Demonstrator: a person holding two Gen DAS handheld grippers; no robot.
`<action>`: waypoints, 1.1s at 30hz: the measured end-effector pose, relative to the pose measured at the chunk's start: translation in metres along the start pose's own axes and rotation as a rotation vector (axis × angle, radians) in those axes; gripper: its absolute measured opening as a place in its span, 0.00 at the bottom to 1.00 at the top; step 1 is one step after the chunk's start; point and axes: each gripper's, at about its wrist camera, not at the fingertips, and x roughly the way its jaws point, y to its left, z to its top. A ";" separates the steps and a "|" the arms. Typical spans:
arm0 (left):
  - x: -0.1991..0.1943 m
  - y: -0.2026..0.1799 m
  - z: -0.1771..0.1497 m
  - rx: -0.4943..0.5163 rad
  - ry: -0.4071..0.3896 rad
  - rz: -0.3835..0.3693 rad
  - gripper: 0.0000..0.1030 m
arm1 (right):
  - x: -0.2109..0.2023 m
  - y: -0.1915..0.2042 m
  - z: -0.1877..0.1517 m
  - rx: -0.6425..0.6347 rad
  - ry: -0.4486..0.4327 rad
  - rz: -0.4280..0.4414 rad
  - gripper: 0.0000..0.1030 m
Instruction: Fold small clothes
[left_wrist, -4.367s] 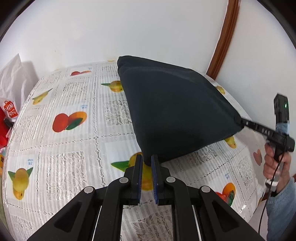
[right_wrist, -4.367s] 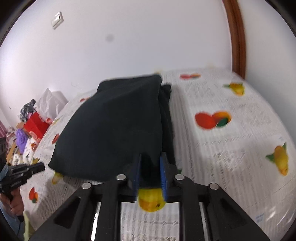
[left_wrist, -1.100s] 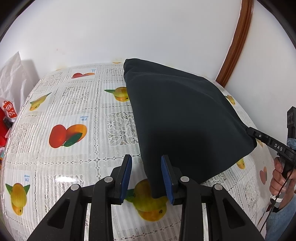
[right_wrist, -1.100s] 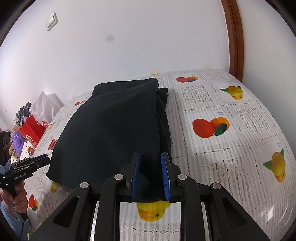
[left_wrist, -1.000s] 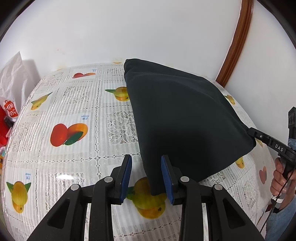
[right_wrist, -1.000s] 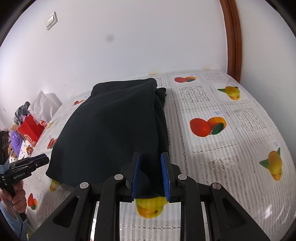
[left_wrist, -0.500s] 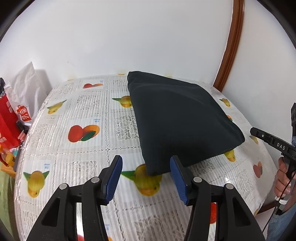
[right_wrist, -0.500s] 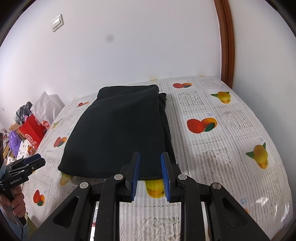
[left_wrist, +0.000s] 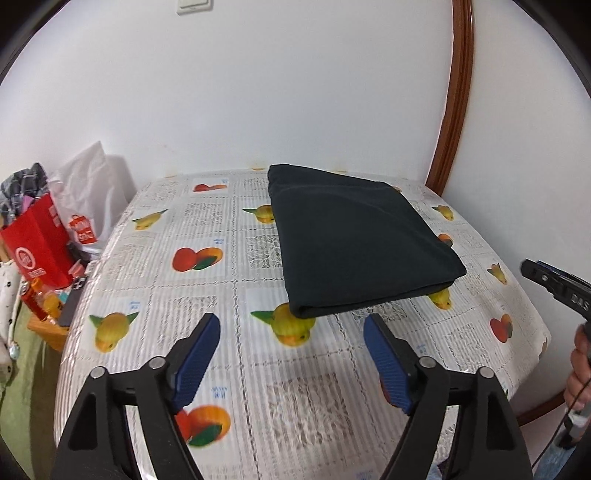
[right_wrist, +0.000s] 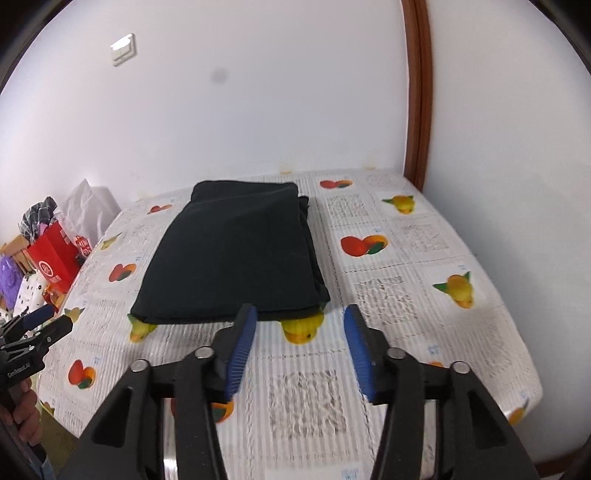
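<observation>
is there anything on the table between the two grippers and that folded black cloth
Nothing visible. Only bare fruit-print tablecloth lies between the left gripper, the right gripper and the folded black garment. Both sets of jaws are opening, with nothing between them.

A: Lighting?
B: Bright, even, diffuse; source direction cannot be determined. The white wall (left_wrist: 295, 92) shows no glare.

A: Picture quality?
B: Strong fisheye bending, black vignette at corners. Right wrist view shows slight motion blur on the tablecloth (right_wrist: 424, 332).
</observation>
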 end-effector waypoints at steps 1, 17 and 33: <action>-0.005 -0.001 -0.001 -0.003 0.000 0.008 0.79 | -0.007 0.002 -0.003 -0.005 -0.005 -0.007 0.53; -0.076 -0.021 -0.034 0.013 -0.063 0.014 0.94 | -0.084 0.026 -0.046 -0.018 -0.100 -0.099 1.00; -0.086 -0.025 -0.038 0.007 -0.073 0.028 0.94 | -0.094 0.025 -0.052 -0.011 -0.068 -0.124 1.00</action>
